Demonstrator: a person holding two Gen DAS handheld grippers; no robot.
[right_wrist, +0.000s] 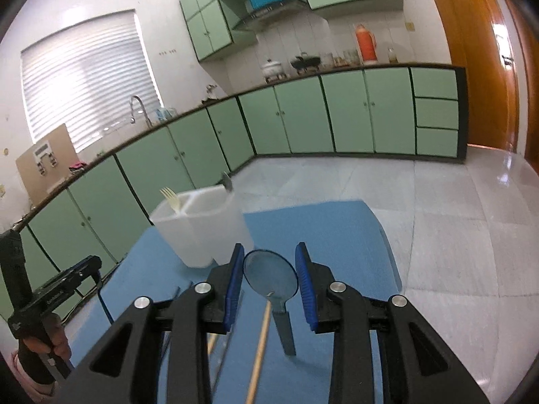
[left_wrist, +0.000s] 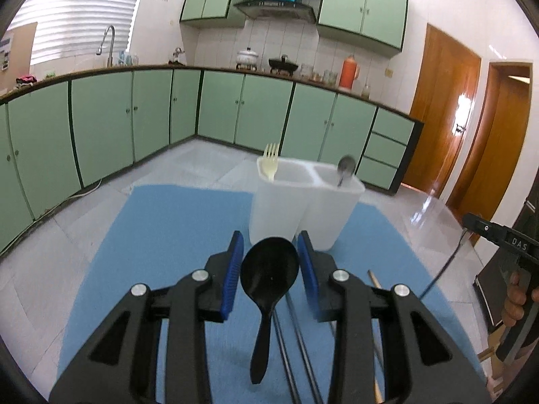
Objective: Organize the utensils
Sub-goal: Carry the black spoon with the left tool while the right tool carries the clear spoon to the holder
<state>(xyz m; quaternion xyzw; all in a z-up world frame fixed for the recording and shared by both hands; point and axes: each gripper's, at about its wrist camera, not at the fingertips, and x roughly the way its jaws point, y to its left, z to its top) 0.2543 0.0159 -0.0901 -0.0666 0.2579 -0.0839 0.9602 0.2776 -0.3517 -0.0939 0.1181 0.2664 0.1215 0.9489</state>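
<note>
Left tool (left_wrist: 270, 256) clamped across black spoon (left_wrist: 269, 274) bowl; right tool (right_wrist: 269, 264) likewise on translucent blue spoon (right_wrist: 271, 277). Light, stiff, probably slippery plastic; handles hanging free.

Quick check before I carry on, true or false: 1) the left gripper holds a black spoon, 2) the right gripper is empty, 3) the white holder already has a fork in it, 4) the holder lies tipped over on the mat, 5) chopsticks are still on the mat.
1) True: the left gripper clamps the black spoon.
2) False: the right gripper holds a clear blue spoon.
3) True: a pale fork stands in the white holder.
4) False: it stands upright on the blue mat.
5) True: chopsticks lie there.
</note>
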